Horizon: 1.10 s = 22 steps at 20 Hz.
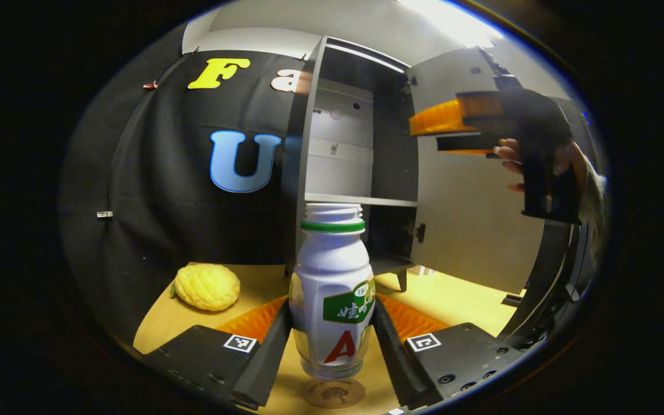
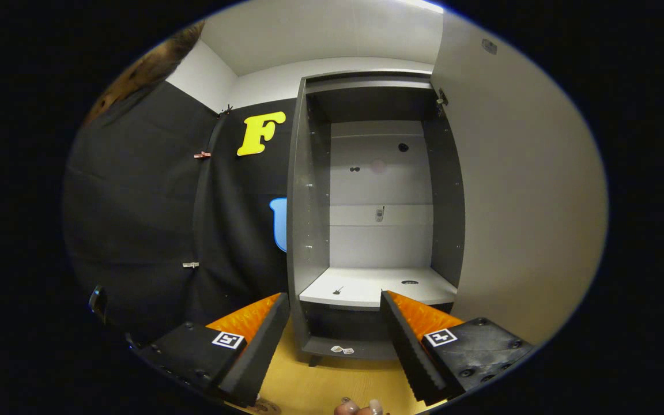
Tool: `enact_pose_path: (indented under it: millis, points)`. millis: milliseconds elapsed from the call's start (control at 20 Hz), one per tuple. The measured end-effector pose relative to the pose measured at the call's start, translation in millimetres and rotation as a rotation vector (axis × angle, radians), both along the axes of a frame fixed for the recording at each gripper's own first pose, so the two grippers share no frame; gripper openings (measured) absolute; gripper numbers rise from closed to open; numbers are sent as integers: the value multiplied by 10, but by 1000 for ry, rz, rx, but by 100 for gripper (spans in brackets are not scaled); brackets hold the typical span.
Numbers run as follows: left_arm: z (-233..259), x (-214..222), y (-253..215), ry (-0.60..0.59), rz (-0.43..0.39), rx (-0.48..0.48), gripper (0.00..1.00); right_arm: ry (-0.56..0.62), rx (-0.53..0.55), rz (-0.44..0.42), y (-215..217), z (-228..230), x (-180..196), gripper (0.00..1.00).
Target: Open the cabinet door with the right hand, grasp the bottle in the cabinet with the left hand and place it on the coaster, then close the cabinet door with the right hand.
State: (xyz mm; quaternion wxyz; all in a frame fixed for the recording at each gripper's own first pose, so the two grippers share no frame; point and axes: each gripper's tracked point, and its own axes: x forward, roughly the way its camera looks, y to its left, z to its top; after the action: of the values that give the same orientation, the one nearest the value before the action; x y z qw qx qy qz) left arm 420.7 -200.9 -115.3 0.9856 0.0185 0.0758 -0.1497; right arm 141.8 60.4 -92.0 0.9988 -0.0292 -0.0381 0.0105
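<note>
One bottle (image 1: 332, 294) — white, green neck ring, green and red label — stands upright between the left gripper (image 1: 332, 334) fingers, both pressing its sides, its base just above the single round coaster (image 1: 333, 393) on the wooden table (image 1: 459, 300). Beyond, the cabinet (image 2: 309, 202) stands wide open, door (image 2: 516, 190) swung right, shelf (image 2: 366, 288) bare. The right gripper (image 2: 335, 334) — jaws apart, holding nothing — faces the opening. One yellow fruit (image 1: 207, 286) lies left.

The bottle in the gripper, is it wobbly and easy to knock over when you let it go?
Probably a little tippy: the bottle is tall with a narrow base, held just above the small coaster. It looks like stiff plastic, so the left gripper likely won't crush it. Its smooth, rounded sides could slip, and it might roll if it falls over.
</note>
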Motion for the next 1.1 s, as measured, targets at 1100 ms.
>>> enact_pose_path:
  millis: [1100]
  points:
    - [-764,2,-58,-28,21,45,83,149,-11,93,323,-844,23,98]
